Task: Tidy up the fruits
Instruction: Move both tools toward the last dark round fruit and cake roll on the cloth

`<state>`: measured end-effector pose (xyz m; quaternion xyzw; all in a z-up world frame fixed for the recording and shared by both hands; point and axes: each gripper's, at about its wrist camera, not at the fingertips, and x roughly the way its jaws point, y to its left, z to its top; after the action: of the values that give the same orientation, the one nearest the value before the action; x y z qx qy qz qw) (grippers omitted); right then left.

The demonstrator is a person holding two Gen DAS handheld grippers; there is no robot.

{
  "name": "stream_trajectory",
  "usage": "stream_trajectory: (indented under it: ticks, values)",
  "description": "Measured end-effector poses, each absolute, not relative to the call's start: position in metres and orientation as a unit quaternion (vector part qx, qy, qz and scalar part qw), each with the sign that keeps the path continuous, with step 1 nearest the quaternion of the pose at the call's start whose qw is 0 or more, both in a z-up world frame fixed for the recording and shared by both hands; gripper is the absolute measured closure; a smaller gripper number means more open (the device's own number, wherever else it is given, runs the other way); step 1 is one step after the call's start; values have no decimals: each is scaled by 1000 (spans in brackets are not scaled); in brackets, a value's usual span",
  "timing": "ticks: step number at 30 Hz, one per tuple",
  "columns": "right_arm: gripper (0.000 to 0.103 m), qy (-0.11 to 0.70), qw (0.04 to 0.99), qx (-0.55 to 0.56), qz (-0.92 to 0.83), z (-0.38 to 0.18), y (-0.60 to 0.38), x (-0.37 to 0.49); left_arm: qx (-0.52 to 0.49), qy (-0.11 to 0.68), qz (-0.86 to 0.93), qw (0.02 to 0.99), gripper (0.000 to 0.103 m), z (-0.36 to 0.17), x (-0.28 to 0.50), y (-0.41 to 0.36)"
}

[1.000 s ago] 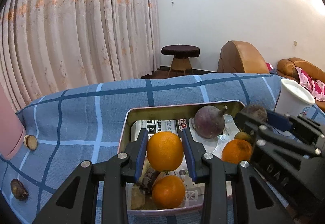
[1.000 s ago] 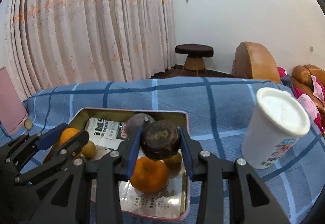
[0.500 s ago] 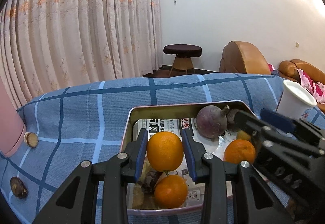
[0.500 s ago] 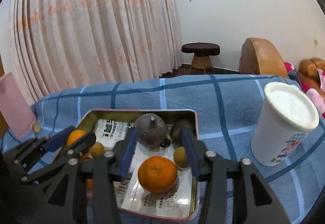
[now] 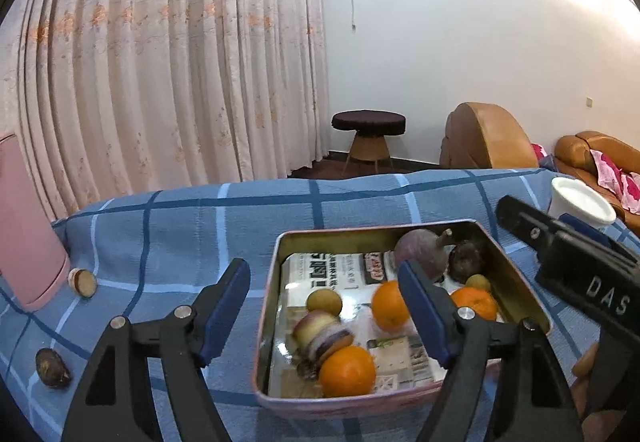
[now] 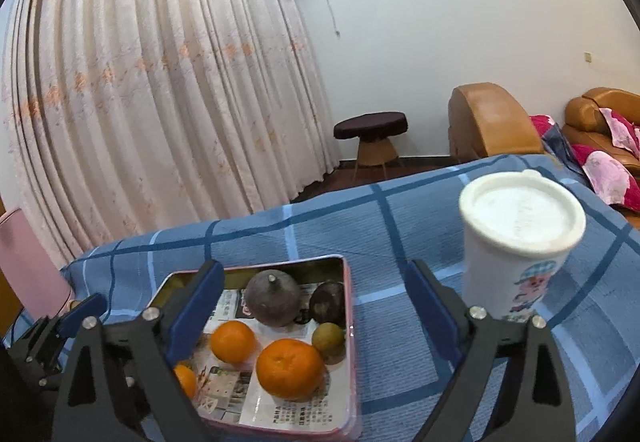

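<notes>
Surface draped in a blue plaid cloth (image 5: 180, 226). Directly on it: rectangular metal tin (image 5: 516, 282) lined with newspaper, holding fruit; white lidded paper cup (image 6: 516, 242) upright, right of the tin and apart from it; pink container (image 5: 24, 242) at the left edge; halved brown fruit (image 5: 83, 282) just beside that container; dark wrinkled fruit (image 5: 53, 362) nearer the front-left corner.
</notes>
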<state>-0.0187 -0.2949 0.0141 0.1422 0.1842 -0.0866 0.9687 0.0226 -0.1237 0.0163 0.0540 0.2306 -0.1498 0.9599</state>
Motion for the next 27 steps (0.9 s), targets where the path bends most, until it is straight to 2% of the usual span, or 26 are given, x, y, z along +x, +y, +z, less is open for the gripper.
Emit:
stream_trajectory:
  ticks: [27]
  values:
    - [9,157,975,108,-114,12,-259,-38,48,234,-69,969,25,7,12,-40]
